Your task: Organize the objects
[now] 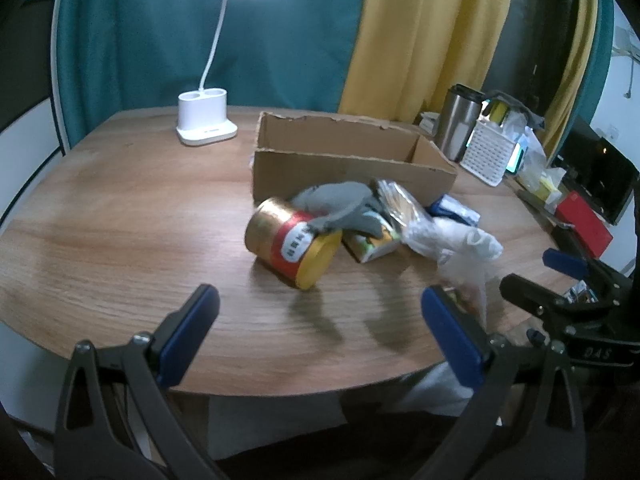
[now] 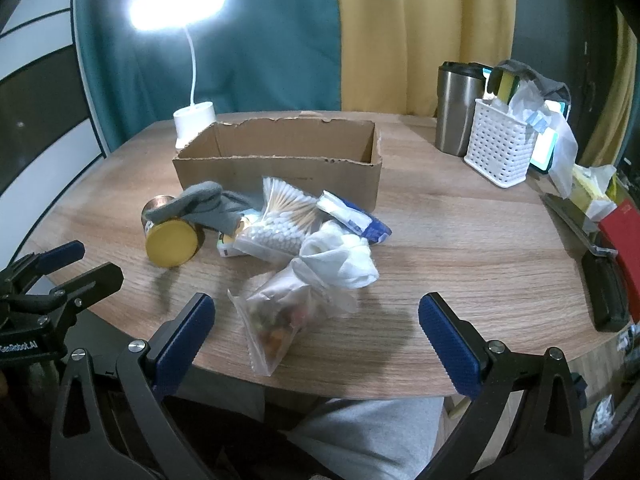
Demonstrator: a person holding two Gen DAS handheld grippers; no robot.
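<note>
The objects lie in a heap at the middle of the table (image 2: pixel 460 248), before the open cardboard box (image 2: pixel 280 172). From left: a tin can (image 2: pixel 172 236) on its side under a grey cloth (image 2: pixel 200 204), cotton swabs (image 2: pixel 280 216), a white cloth (image 2: pixel 340 256), a clear snack bag (image 2: pixel 276 316). The left claw (image 1: pixel 320 328) and right claw (image 2: pixel 316 328) both stand wide, holding nothing.

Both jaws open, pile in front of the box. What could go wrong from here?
1. The can lies on its side with the grey glove draped over it; a nudge could likely roll it across the table.
2. The snack bag sits near the table's front edge, under the white cloth; a bump may push it off.
3. The swab pack overlaps its neighbours, so a grab may drag them.
</note>
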